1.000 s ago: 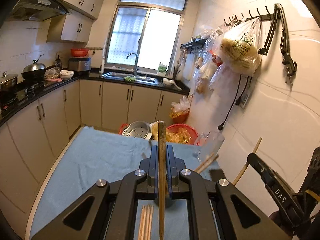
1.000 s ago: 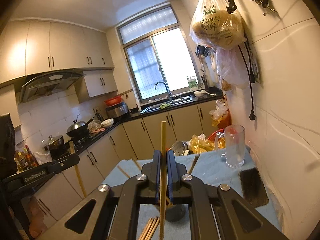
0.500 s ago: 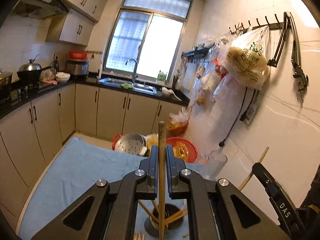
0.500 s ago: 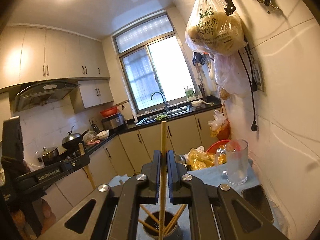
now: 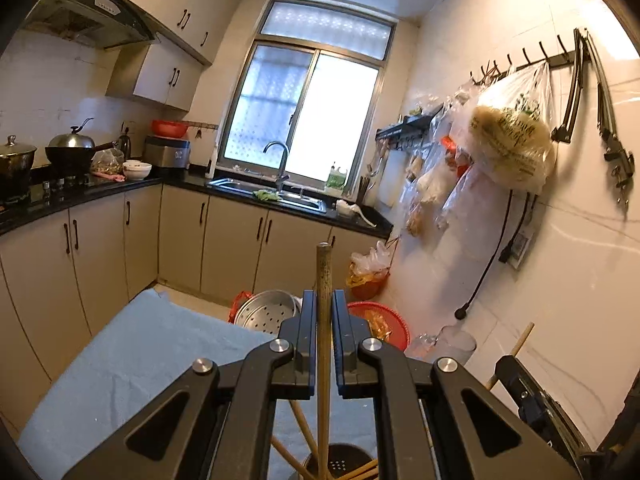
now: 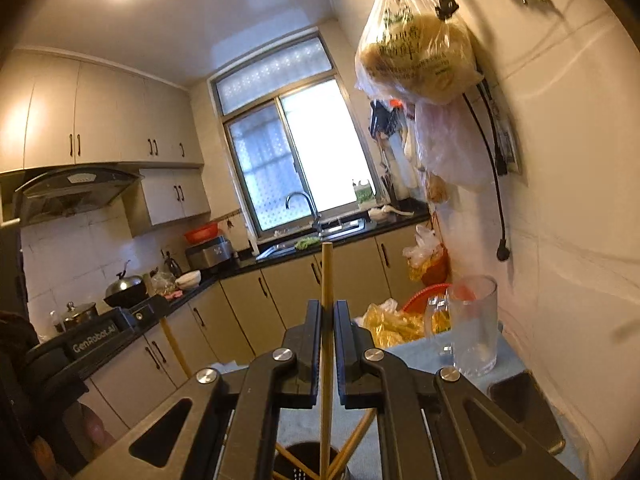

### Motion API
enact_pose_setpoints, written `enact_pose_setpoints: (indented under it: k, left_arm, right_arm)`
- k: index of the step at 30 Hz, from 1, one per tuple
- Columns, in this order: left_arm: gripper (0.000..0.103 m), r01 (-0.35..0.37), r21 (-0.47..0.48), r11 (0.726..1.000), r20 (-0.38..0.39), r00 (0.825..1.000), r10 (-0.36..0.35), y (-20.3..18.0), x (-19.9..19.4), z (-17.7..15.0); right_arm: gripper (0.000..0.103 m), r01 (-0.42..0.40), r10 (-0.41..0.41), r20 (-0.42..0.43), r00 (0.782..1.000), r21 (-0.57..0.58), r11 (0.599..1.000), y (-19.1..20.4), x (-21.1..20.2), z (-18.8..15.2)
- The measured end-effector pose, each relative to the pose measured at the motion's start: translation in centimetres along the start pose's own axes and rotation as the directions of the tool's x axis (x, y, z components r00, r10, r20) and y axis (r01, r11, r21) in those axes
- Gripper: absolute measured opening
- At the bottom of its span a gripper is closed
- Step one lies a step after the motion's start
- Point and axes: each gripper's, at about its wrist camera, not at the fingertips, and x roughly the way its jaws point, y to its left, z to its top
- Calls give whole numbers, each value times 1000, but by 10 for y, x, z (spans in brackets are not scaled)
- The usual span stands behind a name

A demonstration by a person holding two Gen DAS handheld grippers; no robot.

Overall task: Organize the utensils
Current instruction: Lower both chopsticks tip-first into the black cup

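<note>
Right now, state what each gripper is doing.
Left gripper: shut on a chopstick.
Right gripper: shut on another chopstick.

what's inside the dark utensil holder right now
Several wooden chopsticks lean against the rim of the utensil holder. The chopstick held by the right gripper points down into it. The holder's lower part is cut off.
</note>
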Motion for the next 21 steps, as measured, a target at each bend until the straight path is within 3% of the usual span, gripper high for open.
enact_pose_setpoints:
  k: [7,21]
  left_arm:
    - [7,-11,-17,1000,-13,1000,10,4,1,-20]
    - [8,-5,0,1000,-158,987,5,12,4,-47]
  right_arm:
    - [7,-2,3,-43,999,15,1000,-8,2,-22]
    - [11,-3,11,-131,991,62,998,-26,3,-50]
